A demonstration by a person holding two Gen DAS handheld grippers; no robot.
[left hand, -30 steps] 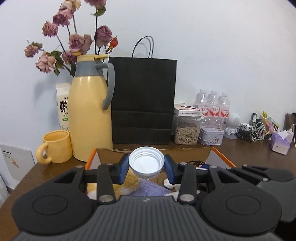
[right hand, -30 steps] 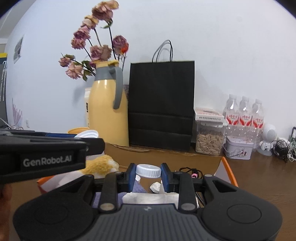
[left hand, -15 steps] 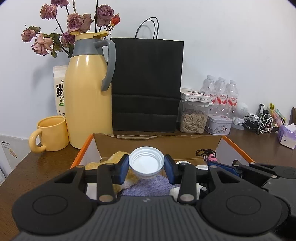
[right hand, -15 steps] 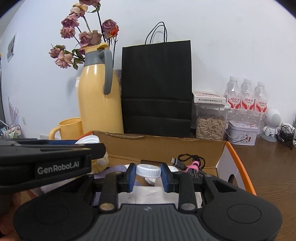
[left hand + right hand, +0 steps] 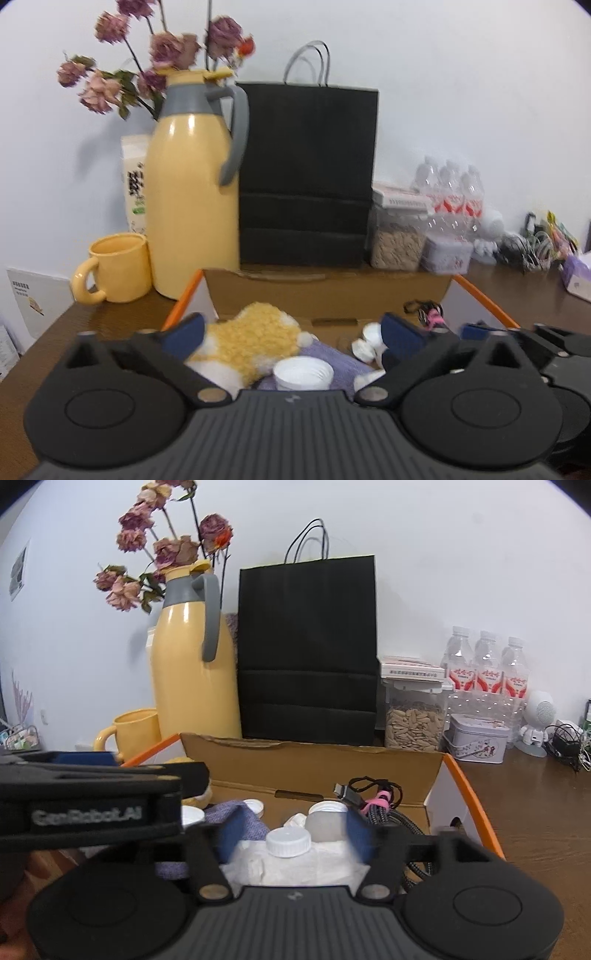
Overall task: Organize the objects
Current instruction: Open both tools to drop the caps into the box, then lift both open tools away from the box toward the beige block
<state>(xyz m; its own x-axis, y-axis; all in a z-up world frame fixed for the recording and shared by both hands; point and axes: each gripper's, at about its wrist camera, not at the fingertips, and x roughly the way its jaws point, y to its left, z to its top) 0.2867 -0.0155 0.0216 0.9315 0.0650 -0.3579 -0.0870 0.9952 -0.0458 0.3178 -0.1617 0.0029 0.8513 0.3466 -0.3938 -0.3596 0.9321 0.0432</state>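
**Both grippers let go over the box**

Half a second ago each gripper clamped a white piece; now both have spread wide and hold nothing. Between the blue pads of the left gripper (image 5: 291, 330) the white cup-shaped cap (image 5: 303, 373) sits mouth up on the purple cloth (image 5: 332, 363), touching neither pad, just beside the fuzzy yellow plush toy (image 5: 255, 338). In front of the right gripper (image 5: 291, 830) the ribbed white bottle cap (image 5: 289, 842) stands on top of white tissue paper (image 5: 295, 866), free between the two pads.

All of this lies inside the cardboard box (image 5: 314, 764), which has orange edges and plain brown inner walls. A braided dark cable (image 5: 373, 794) with a pink tie is coiled at its right side.

On the side of the left gripper, seen from the right wrist, the white writing "GenRobot.AI" can be read, a little blurred. Behind the box stand a glossy yellow thermos jug (image 5: 192, 195), a matte black paper bag (image 5: 306, 177) and a yellow mug (image 5: 118, 267).
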